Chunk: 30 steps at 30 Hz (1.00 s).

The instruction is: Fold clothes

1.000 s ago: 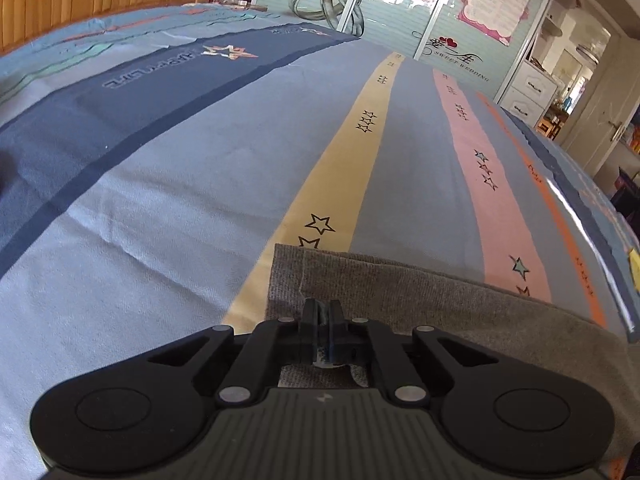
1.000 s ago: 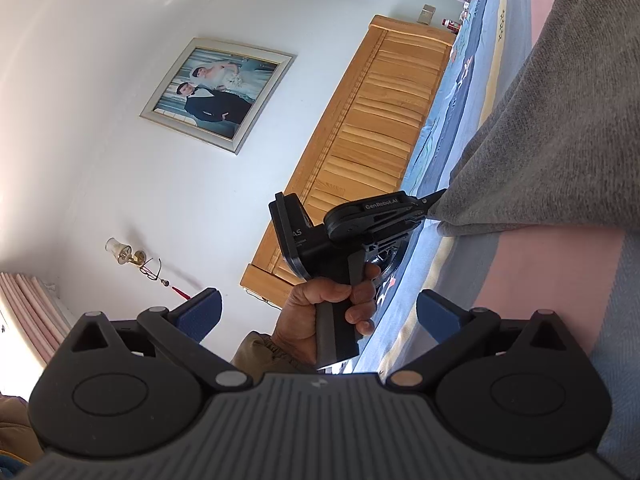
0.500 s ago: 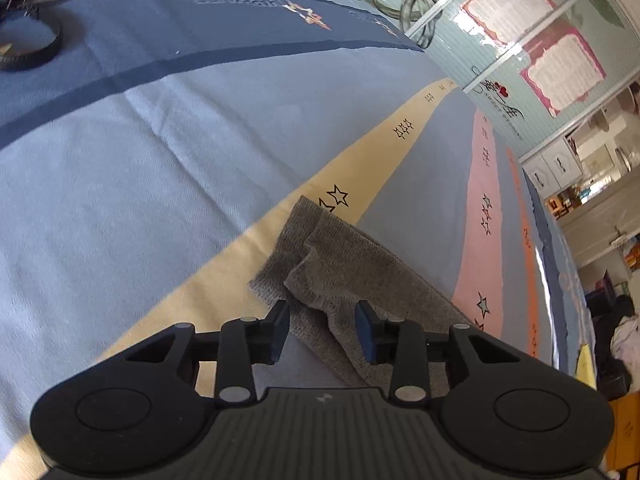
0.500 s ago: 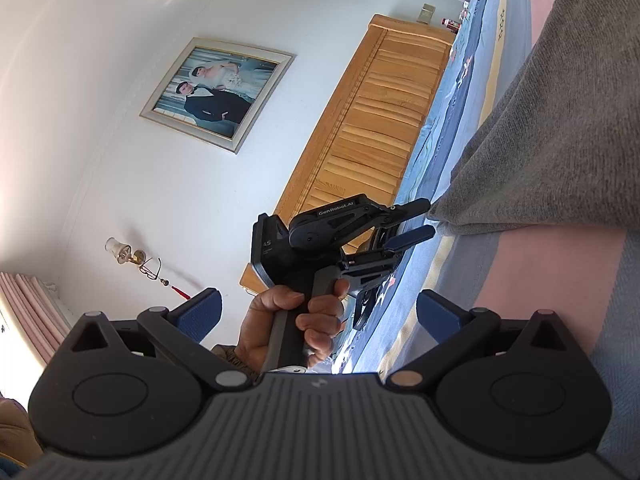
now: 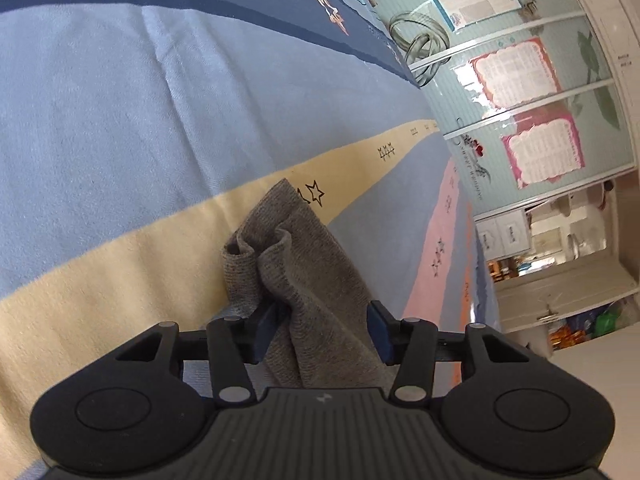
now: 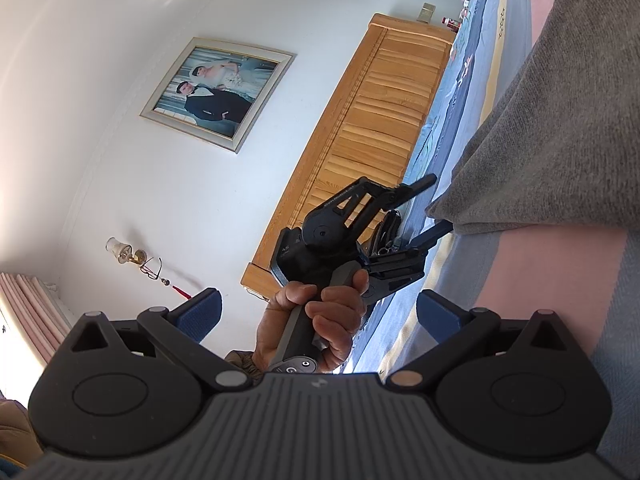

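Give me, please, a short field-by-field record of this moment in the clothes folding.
surface: striped bedsheet with star prints
garment: grey knit cloth, corner bunched and rumpled on the yellow stripe
left gripper: jaws opening, cloth lying between them, pads not pressing on it
right gripper: jaws wide apart, nothing between them
person: a hand grips the left gripper's handle
background: wooden headboard, framed photo
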### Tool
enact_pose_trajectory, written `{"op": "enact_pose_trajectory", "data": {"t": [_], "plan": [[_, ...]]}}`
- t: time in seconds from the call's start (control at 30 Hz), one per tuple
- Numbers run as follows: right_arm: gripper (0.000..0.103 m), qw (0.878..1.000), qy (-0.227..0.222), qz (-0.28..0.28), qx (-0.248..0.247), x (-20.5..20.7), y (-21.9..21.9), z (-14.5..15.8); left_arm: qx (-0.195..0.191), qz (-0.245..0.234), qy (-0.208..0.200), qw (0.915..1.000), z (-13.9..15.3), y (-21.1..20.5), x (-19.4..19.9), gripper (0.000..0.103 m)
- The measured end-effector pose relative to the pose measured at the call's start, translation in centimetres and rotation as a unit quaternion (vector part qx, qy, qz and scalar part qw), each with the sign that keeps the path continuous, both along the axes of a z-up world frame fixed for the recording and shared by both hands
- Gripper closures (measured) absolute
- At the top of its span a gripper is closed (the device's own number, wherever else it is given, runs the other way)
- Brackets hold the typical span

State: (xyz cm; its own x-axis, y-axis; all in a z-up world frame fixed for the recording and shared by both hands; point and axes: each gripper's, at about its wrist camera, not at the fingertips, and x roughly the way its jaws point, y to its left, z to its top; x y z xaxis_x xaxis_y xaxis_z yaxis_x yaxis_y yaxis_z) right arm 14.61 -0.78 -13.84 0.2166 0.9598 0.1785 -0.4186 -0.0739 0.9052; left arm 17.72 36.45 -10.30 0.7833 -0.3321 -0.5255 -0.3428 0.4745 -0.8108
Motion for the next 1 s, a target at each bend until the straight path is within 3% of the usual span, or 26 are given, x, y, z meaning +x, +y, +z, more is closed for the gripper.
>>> {"op": "enact_pose_trajectory", "data": {"t": [0.27,0.4,0.67,0.87,1.0], "plan": [[0.000,1.000,0.001,0.001,0.002,0.1,0.0,-0.1,-0.007,-0.001,-0.030,0.9995,1.2,-0.9,0.0,0.049],[0.000,1.000,0.001,0.001,0.002,0.0,0.0,-0.1,-0.018,0.001,-0.012,0.9998,0.2,-1.2,0.7,0.048],[0.000,1.000,0.001,0.002,0.001,0.0,0.0,-0.1,-0.104,0.033,-0.041,0.9932,-2.8,-0.5,2.3,0.043],[0.000,1.000,0.002,0.003,0.003,0.1,0.0,-0.2,-0.057,0.026,-0.006,0.9981,-1.9,-1.1,1.5,0.043],[0.000,1.000,0.002,0.003,0.002,0.1,0.0,-0.1,-0.063,0.030,0.006,0.9975,-2.0,-0.6,1.1,0.043]]}}
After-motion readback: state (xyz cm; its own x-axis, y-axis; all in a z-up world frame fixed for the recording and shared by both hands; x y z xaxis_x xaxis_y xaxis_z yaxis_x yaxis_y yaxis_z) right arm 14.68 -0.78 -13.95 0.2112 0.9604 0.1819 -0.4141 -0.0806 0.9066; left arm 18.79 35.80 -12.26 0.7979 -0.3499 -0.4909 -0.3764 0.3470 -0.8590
